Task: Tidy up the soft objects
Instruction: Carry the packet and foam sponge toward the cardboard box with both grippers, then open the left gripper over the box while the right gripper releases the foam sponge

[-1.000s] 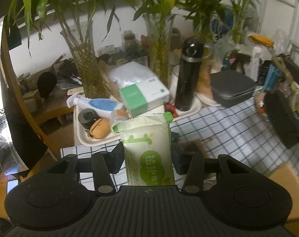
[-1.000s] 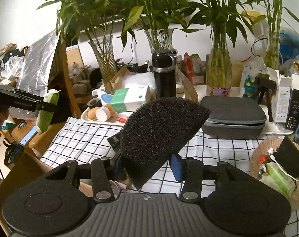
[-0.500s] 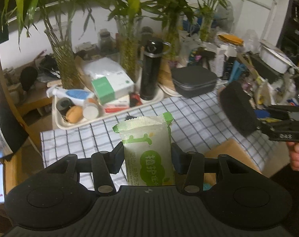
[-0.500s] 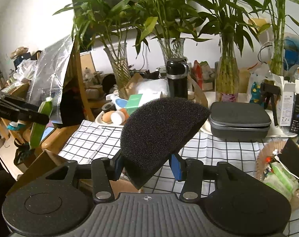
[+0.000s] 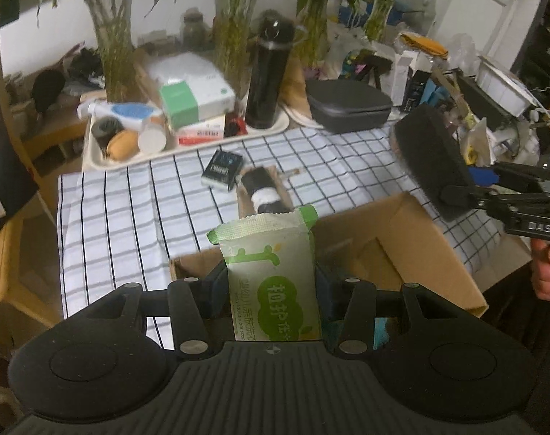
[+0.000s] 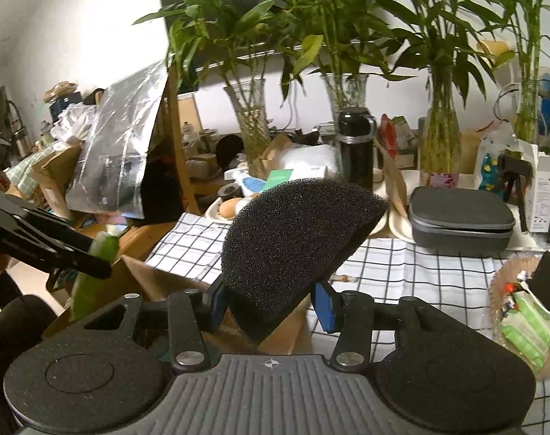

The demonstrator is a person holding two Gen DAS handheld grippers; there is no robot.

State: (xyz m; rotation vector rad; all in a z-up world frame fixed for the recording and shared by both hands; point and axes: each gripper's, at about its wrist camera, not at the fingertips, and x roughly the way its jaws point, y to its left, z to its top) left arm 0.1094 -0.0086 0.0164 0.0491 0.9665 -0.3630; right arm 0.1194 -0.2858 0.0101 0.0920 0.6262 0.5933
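From the left wrist view, your left gripper (image 5: 271,286) was clamped on the green-and-white tissue pack (image 5: 271,275), which stood upright with its long axis running toward 12 o'clock, its crimped top edge uppermost. The open cardboard box (image 5: 394,253) lay just beyond and below the pack, from about 12 to 2 o'clock, so this hand was the nearer one to its mouth. At 3 o'clock your right gripper (image 5: 467,188) held the black foam sponge (image 5: 427,156) above the box's far right corner, over the checked cloth (image 5: 122,210).

From the right wrist view, your right gripper (image 6: 271,304) was closed on the sponge (image 6: 296,239), squeezing its lower edge, the rounded bulk rising toward 12 o'clock. The box (image 6: 144,275) sat low at about 9 to 10 o'clock, partly hidden behind the sponge; the pack (image 6: 93,275) hung at 9 o'clock in the other tool. I judge both loads wanted lowering into the box.
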